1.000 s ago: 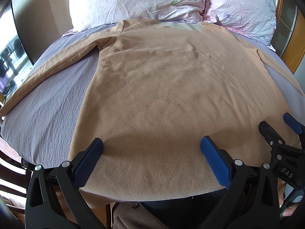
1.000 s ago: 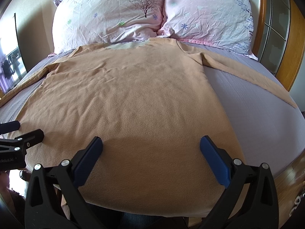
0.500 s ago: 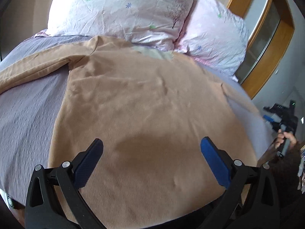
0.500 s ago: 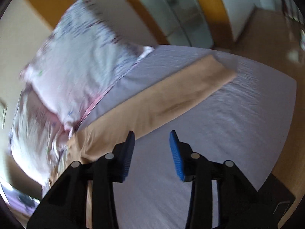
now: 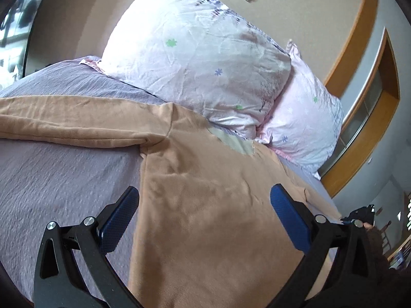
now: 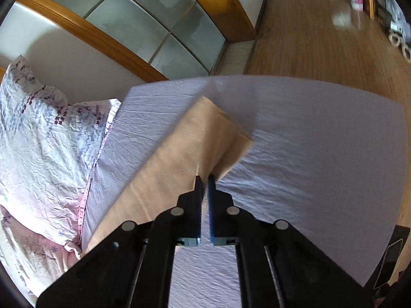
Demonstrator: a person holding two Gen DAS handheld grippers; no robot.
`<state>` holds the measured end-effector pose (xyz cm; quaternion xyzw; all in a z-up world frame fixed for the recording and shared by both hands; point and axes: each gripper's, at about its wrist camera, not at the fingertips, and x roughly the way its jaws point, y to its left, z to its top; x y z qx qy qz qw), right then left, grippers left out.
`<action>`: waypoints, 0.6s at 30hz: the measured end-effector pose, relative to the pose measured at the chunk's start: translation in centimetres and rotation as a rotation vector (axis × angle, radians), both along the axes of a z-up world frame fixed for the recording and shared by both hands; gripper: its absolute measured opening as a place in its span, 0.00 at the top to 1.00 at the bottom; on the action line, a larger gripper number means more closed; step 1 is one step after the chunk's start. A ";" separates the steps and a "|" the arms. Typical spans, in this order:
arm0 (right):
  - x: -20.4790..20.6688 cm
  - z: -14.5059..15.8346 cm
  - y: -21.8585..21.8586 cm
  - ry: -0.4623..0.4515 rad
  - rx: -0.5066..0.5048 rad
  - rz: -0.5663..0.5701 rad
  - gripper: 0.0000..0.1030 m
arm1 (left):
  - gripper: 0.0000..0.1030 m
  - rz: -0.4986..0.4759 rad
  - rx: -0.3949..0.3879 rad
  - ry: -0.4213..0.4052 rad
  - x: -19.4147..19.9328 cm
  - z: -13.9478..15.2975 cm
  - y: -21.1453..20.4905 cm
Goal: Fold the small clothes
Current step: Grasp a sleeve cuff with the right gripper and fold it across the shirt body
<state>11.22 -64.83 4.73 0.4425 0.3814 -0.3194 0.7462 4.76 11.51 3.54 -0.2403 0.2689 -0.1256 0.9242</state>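
Observation:
A tan long-sleeved top (image 5: 205,205) lies spread flat on the lilac bed sheet (image 5: 51,179), collar toward the pillows. My left gripper (image 5: 204,210) is open and empty, hovering above the top's left side near the armpit; its left sleeve (image 5: 77,123) stretches out to the left. My right gripper (image 6: 204,179) has its jaws almost together on the edge of the top's right sleeve (image 6: 195,141) near the cuff; the cloth rises in a small ridge at the fingertips.
Two floral pillows (image 5: 200,59) (image 6: 38,141) lie at the head of the bed. A wooden-framed glass panel (image 6: 154,30) stands beyond the bed's right side, with wooden floor (image 6: 321,38) past the bed edge.
My right gripper swung right to the sleeve and closed from open to nearly shut on it. My left gripper moved up and leftward along the top toward the shoulder, staying open.

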 end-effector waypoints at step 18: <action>14.5 0.4 54.1 -0.128 0.014 1.529 0.61 | 0.01 0.398 -0.277 0.084 -2.1 -1.5 15.5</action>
